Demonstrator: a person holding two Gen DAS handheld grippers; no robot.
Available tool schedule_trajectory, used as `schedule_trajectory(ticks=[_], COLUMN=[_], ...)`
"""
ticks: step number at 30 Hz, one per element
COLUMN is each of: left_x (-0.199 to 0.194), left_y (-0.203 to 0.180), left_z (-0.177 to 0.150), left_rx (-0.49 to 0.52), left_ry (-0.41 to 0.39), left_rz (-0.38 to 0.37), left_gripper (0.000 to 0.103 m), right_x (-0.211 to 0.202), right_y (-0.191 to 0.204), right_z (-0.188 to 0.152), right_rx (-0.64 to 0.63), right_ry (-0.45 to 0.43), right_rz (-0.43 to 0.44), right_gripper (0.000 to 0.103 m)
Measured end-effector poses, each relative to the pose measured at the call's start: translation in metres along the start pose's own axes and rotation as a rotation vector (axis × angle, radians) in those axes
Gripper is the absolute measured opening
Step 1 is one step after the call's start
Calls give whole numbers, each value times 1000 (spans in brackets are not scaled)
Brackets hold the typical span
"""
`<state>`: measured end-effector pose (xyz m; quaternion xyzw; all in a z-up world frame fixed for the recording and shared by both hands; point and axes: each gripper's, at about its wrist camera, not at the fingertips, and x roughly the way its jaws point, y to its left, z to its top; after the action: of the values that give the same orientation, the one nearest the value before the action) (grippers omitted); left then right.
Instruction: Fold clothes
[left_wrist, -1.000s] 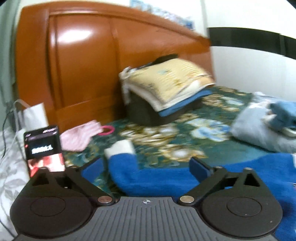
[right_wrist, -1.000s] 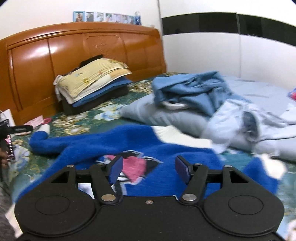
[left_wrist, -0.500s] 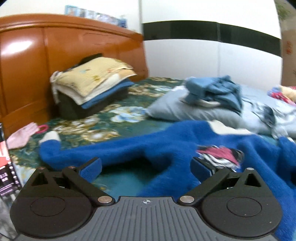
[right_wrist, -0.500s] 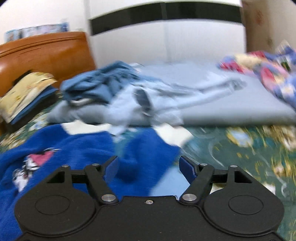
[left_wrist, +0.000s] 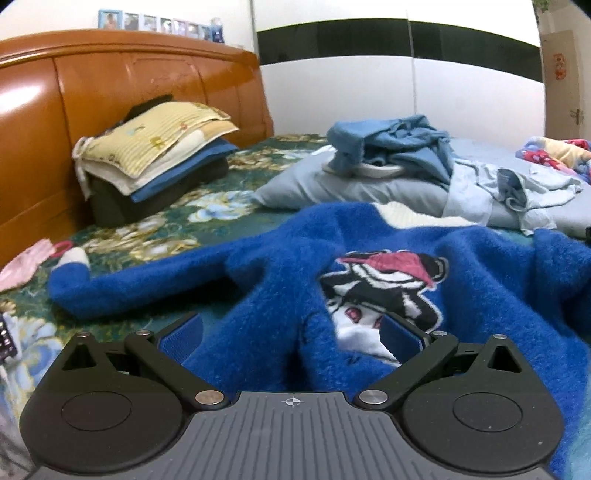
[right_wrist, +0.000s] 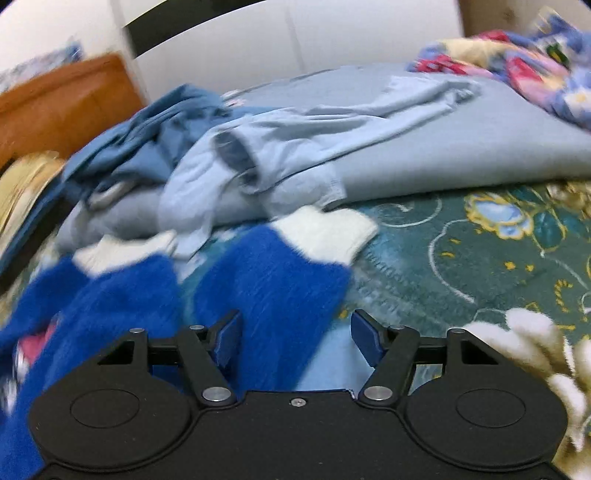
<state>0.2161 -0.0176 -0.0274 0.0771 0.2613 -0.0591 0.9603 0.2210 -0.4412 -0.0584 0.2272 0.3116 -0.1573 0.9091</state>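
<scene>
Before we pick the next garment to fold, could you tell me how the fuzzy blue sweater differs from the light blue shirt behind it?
The fuzzy blue sweater is deep blue, fleecy and spread out; the light blue shirt is pale, thin and crumpled. The sweater carries a cartoon print; the shirt looks plain. Both lie unfolded on the bed.

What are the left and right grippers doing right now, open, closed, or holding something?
Left gripper: open, blue sweater fabric bunched between the jaws, not clamped.
Right gripper: open, the blue sweater's sleeve lying between the jaws, not clamped.

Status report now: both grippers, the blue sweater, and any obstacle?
Left gripper open, sweater fabric between jaws. Right gripper open over sleeve. Sweater unfolded. Clothes pile close behind.
</scene>
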Motion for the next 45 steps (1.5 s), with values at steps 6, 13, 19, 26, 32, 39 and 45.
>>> schedule_trajectory(ticks=[6,13,19,26,32,39,45], left_x=[5,10,6,2,2,3,4], left_y=[3,-4,-2,5,8,17,18], left_z=[-2,-5,-9,-6,-5,-7,-5], left_rx=[-2,10,4,-25,-24,-49,-40], left_ry=[14,39,46,33,31,38,39], left_rz=[20,14,20,18,16,26,25], left_gripper=[103,103,103,103,103,103,103], right_x=[25,30,8,-58,-83,-87,-75], right_y=[-7,15,20,-23,-75,-110,-131], right_z=[8,4,3,24,36,8,-13], right_rx=[73,15,-18,43,153,214,277], right_ry=[37,43,-52,-321,-393,-369,-264], right_rz=[4,47,30,-122,-217,-250,-259], right_gripper=[69,31,13,13,12,12,13])
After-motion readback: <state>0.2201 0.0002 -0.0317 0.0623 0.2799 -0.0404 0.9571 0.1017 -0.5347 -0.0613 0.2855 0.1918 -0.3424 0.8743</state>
